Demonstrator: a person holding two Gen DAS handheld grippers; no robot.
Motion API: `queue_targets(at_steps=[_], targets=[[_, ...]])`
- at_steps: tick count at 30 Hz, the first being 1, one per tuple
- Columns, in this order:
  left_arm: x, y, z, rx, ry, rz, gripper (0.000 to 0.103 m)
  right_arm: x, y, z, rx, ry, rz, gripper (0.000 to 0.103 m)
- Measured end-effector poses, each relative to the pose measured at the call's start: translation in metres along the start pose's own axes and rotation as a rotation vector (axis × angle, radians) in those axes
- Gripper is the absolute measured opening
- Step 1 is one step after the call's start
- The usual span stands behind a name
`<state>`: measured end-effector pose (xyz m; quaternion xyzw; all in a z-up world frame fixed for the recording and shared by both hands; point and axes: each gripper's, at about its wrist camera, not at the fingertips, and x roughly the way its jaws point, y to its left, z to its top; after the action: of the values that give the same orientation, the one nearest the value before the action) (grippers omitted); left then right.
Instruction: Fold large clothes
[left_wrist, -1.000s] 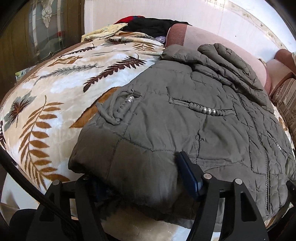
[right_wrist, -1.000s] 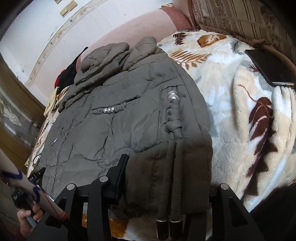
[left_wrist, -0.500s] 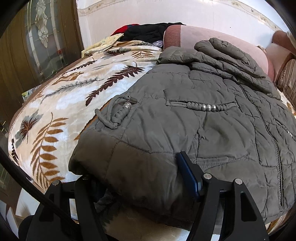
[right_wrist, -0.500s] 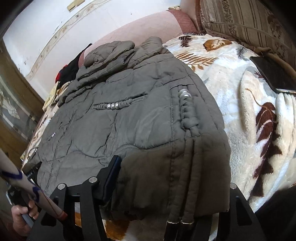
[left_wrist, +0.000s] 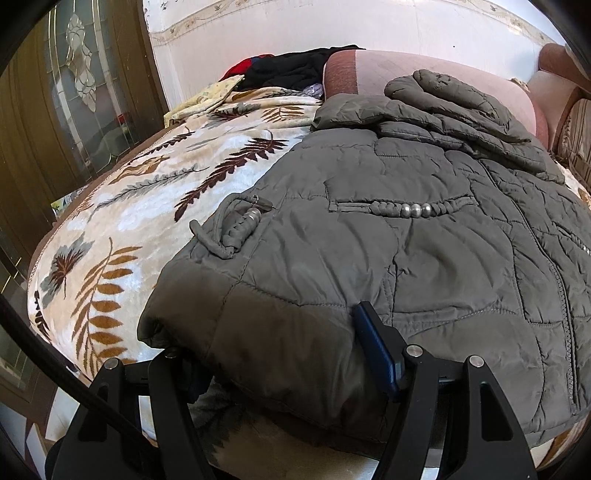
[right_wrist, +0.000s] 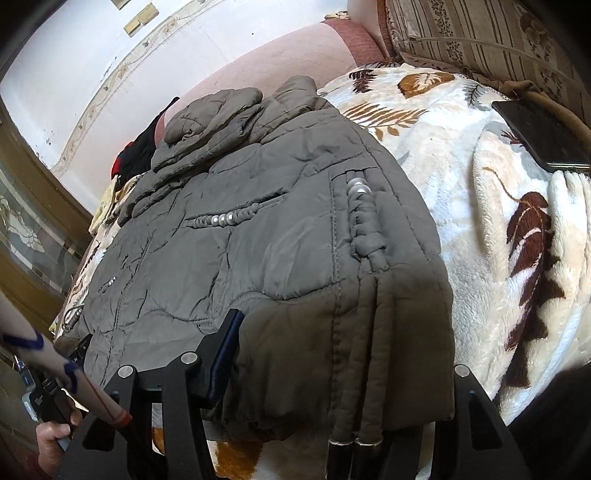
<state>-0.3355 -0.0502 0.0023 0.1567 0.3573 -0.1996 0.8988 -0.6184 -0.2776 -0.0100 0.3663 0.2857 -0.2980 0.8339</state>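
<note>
A: Where is the grey quilted padded jacket (left_wrist: 406, 258) found?

B: It is spread flat on the leaf-patterned fleece blanket (left_wrist: 122, 229) covering the bed, hem nearest both claws.

A: How is the left claw (left_wrist: 280, 354) seen?

B: Its jaws are clamped across the hem's corner.

A: And the right claw (right_wrist: 343, 369)?

B: The opposite hem corner is lodged between its jaws, which are closing.
</note>
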Motion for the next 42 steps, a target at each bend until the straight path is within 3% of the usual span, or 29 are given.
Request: queue_targets(at_steps=[5,8,11,13,14,22,35,42], targets=[[0.0,0.0,0.0,0.003,-0.002,0.002,0.068,-0.001,0.0,0.0,0.004,-0.005,-0.003,0.057],[0.0,0.0,0.0,0.006,-0.004,-0.003,0.066,-0.002,-0.004,0.002,0.018,0.007,0.006,0.051],[-0.002,-0.003,-0.001,0.023,-0.014,-0.008,0.058,-0.003,-0.003,0.003,0.016,0.008,0.016,0.039],[-0.005,-0.005,0.0,0.035,-0.029,-0.01,0.043,-0.007,0.0,0.003,-0.003,-0.008,0.022,0.032],[-0.007,-0.005,0.0,0.037,-0.038,-0.016,0.041,-0.009,0.003,0.003,-0.022,-0.018,0.017,0.029],[-0.015,-0.006,0.003,0.042,-0.075,-0.047,0.024,-0.013,0.01,0.005,-0.06,-0.05,0.008,0.025],[-0.039,-0.009,0.0,0.068,-0.154,-0.083,0.018,-0.041,0.019,0.008,-0.11,-0.132,0.01,0.02],[-0.054,-0.006,-0.007,0.049,-0.159,-0.107,0.018,-0.059,0.015,0.007,-0.11,-0.157,0.02,0.017]])
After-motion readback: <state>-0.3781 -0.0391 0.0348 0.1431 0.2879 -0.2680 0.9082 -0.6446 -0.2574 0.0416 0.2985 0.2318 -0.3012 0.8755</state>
